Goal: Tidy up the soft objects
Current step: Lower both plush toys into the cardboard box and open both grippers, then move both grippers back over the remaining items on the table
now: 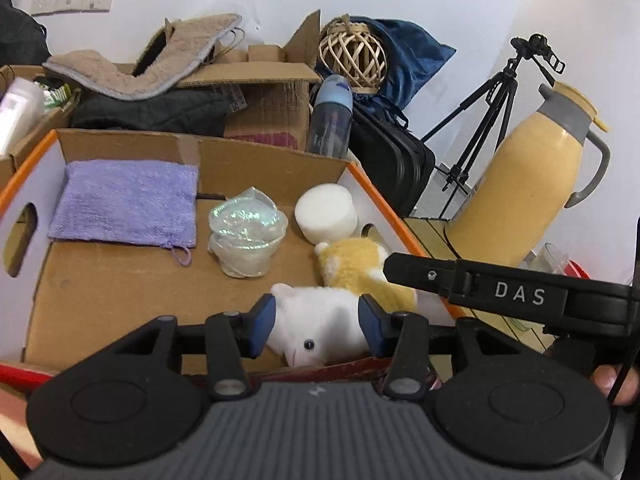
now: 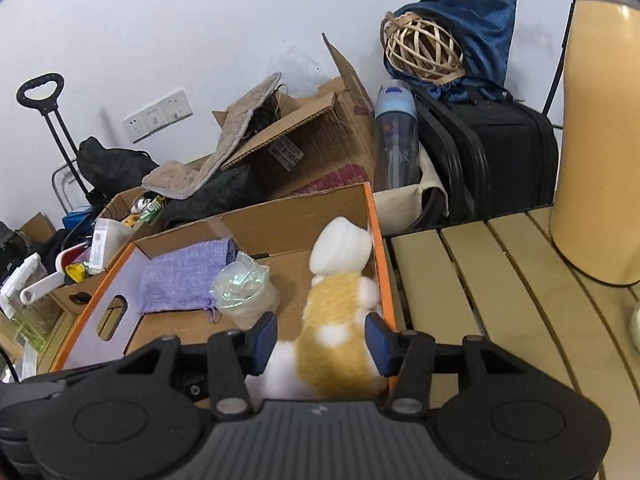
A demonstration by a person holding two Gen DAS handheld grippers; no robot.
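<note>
Corrugated cardboard box, fluffy white plush between left tongs.

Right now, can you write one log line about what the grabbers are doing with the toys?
left gripper: open around white plush | right gripper: open around yellow plush | both plushes in cardboard box

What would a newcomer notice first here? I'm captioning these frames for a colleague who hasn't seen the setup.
Probably the orange-rimmed cardboard box holding soft things: a folded purple terry cloth at its back left and a white foam cylinder at its back right. At the near right, each gripper straddles a plush: the left gripper a white one, the right gripper a yellow-and-white one.
</note>
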